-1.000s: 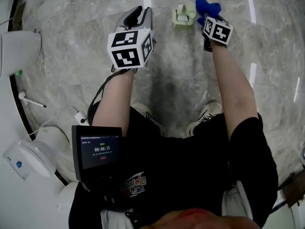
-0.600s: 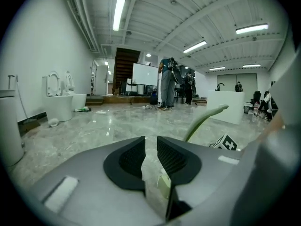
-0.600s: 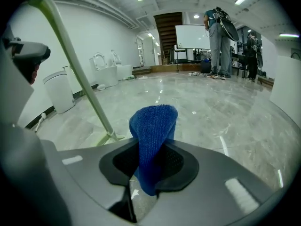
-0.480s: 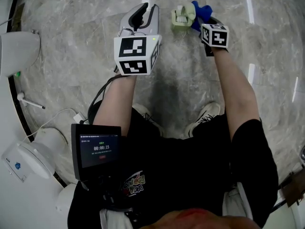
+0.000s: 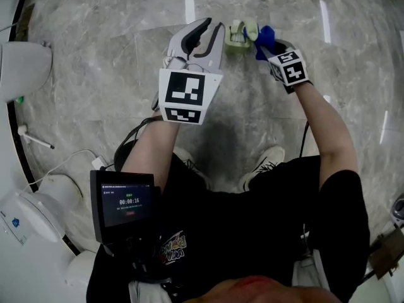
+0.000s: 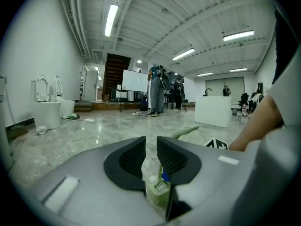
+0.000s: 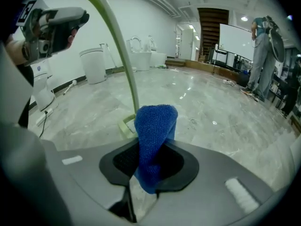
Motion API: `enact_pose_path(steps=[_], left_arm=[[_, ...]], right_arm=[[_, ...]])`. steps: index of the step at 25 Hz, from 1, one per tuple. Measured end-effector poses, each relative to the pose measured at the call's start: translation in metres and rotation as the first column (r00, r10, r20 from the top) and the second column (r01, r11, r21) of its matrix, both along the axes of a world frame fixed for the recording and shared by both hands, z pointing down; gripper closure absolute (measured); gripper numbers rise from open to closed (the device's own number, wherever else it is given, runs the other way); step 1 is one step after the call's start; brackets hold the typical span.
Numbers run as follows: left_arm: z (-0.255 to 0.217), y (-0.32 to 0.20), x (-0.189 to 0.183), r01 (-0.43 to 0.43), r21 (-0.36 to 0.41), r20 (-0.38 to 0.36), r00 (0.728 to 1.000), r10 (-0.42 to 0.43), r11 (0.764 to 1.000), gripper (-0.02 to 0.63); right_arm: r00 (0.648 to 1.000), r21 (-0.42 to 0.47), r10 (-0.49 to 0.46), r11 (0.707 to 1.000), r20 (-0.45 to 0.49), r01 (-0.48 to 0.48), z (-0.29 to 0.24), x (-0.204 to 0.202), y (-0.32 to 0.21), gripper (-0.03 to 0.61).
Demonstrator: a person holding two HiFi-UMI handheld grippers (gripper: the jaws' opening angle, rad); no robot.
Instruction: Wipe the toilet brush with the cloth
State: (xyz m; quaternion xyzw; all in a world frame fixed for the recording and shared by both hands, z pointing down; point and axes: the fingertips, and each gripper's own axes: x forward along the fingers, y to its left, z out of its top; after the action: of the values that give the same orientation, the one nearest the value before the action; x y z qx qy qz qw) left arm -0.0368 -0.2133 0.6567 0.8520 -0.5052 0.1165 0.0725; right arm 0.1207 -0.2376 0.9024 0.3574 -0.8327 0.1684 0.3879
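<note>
A pale green toilet brush [image 5: 238, 33] stands on the marble floor just ahead of both grippers. Its thin handle [image 7: 117, 46] rises up and to the left in the right gripper view. My right gripper [image 5: 270, 48] is shut on a blue cloth [image 7: 155, 126], and the cloth [image 5: 265, 38] touches the right side of the brush. My left gripper [image 5: 213, 25] hangs close to the left of the brush, jaws a narrow gap apart with nothing between them. Through that gap the left gripper view shows the brush [image 6: 159, 189] and a bit of blue.
White toilets [image 5: 25, 62] and a loose cable line the left wall, with another toilet [image 5: 35, 216] at the lower left. A small screen [image 5: 123, 204] hangs at the person's waist. People [image 6: 155, 91] and a white counter [image 6: 214, 109] stand far across the hall.
My left gripper has risen and moved forward, closer to the brush. My right gripper has rolled and shifted left, bringing the cloth against the brush.
</note>
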Motion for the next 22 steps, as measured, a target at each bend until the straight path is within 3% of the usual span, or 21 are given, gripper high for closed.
enact_pose_path(steps=[4,9,13,22], left_arm=[[-0.012,0.007,0.004,-0.022,0.032,-0.001,1.000,0.022,0.999,0.534],[-0.008,0.005,0.000,-0.005,0.014,-0.006,1.000,0.005,1.000,0.534],[-0.010,0.004,0.002,-0.010,0.014,-0.006,1.000,0.010,1.000,0.534],[-0.007,0.002,0.000,-0.010,0.000,-0.017,1.000,0.010,1.000,0.534]], right_arm=[[0.997,0.000,-0.071,0.997,0.014,0.071,-0.009,-0.003,0.017,0.484],[0.997,-0.019,-0.054,0.998,0.062,0.055,-0.014,0.003,0.029,0.484],[0.992,-0.042,-0.099,0.994,0.078,0.102,-0.010,-0.006,0.048,0.485],[0.972,-0.075,-0.174,0.979,0.155,0.187,-0.009,-0.077,0.076,0.483]])
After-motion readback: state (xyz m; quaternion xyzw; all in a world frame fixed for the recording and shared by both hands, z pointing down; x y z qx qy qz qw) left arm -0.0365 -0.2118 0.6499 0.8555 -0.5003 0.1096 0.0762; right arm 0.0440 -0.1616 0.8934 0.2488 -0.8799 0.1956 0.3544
